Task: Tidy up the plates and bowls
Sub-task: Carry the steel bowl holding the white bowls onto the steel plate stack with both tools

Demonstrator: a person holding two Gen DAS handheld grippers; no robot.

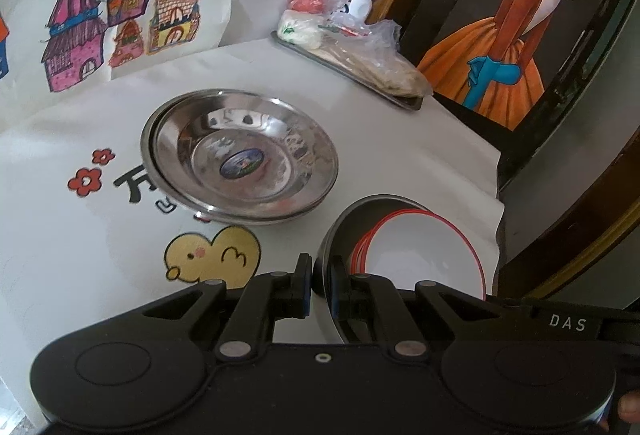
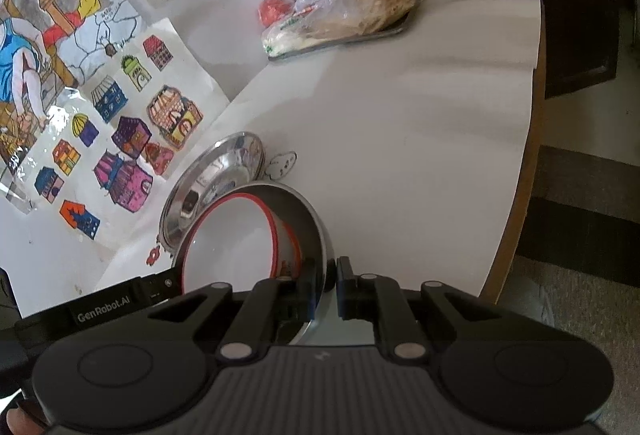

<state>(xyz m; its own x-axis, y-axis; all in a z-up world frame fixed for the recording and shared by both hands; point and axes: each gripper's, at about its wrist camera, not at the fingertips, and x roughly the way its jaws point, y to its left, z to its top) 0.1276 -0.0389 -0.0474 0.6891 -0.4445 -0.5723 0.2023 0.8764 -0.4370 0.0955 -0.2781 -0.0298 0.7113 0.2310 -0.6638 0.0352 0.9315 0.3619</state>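
Both grippers, left [image 1: 319,285] and right [image 2: 330,285], fingers clamped on steel bowl [image 1: 340,219] rim, tilted, red-rimmed bowls [image 1: 424,247] nested inside. Stacked steel plates [image 1: 240,155] just beside, flat on worktop [image 1: 400,139].

A home: children's drawings [image 1: 120,15] (colored houses), bagged food [image 1: 352,47].

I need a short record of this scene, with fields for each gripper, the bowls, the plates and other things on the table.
left gripper: fingers straddle the steel bowl rim
right gripper: fingers straddle the same bowl's opposite rim
bowls: white bowl with red rim nested inside steel bowl, tilted
plates: steel plates stacked on the table
other: tray with bagged food at the far edge
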